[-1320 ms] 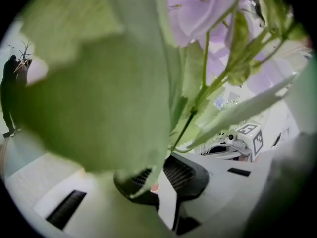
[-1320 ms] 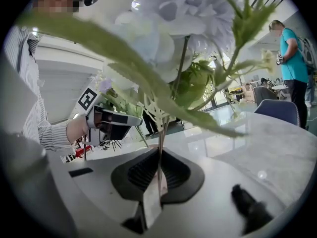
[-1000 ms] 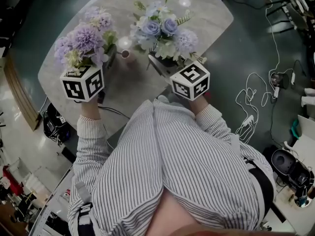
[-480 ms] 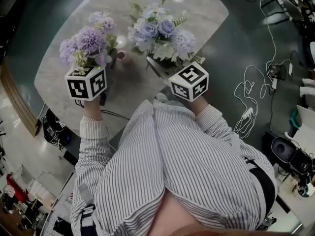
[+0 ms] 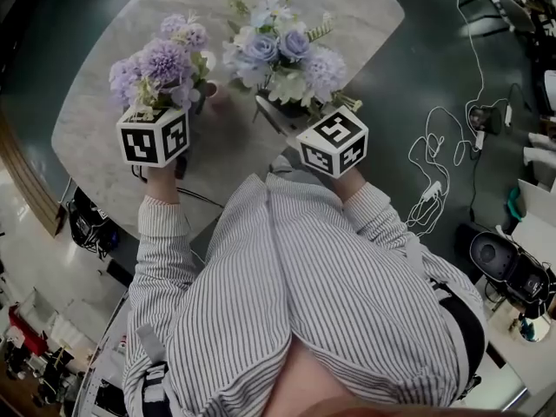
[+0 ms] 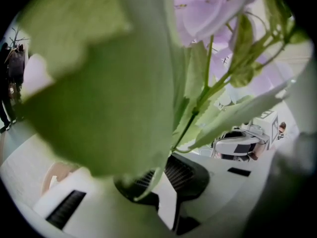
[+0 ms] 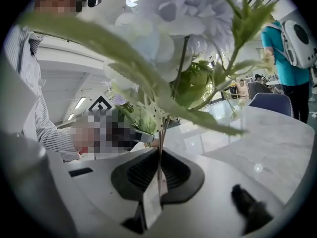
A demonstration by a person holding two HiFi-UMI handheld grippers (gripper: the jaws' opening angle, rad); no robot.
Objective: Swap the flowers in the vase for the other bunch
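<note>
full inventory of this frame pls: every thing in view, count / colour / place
purple bunch: 1, lilac with green leaves, over the table's left part
blue bunch: 1, pale blue and white, over mid table
small vessel: 1, pinkish, on the table between the bunches; probably the vase
table: 1, grey marble look, top of the head view
cables: several, white, on the dark floor at right
left hand-held gripper: 1, white with black pads, shut on the purple bunch's stems
right hand-held gripper: 1, same colours, shut on the blue bunch's stems
striped shirt: 1, grey-white, bottom of the head view
</note>
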